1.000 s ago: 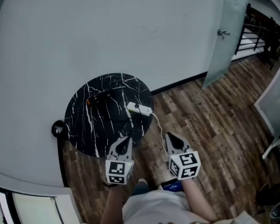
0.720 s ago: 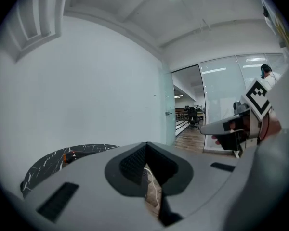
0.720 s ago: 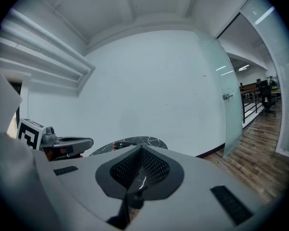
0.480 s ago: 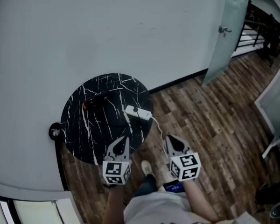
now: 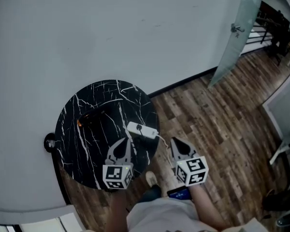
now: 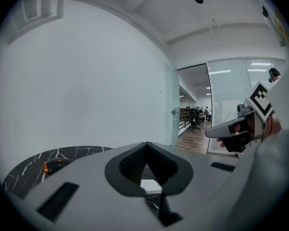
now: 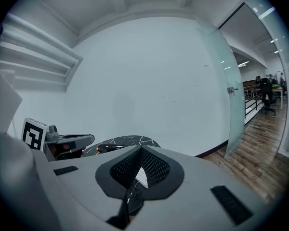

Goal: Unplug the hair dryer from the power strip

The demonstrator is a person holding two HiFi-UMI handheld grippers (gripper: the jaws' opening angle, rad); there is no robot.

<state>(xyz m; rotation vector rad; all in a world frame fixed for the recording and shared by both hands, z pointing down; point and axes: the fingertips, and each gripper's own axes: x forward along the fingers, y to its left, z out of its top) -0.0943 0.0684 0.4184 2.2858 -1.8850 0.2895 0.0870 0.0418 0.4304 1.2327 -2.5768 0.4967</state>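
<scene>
A round black marble table (image 5: 101,105) stands against the white wall. On it lie a dark hair dryer (image 5: 89,119) with an orange end and a white power strip (image 5: 141,130) near the right rim; a black plug sits in the strip, and a white cable (image 5: 163,140) drops off the table edge. My left gripper (image 5: 127,140) is shut and empty over the table's near edge, just short of the strip. My right gripper (image 5: 175,140) is shut and empty over the floor, right of the table. In the left gripper view the strip (image 6: 151,186) shows below the shut jaws and the dryer (image 6: 53,166) lies at left.
Wooden floor (image 5: 222,124) spreads to the right. A frosted glass door (image 5: 232,33) stands at the back right with a dark railing behind it. A small black round object (image 5: 50,141) sits left of the table. The person's shoe (image 5: 151,179) is below the table edge.
Both grippers have moved forward toward the table. The left one now hangs over the table's near edge and the power strip lies closer to both. The jaws stayed shut.
</scene>
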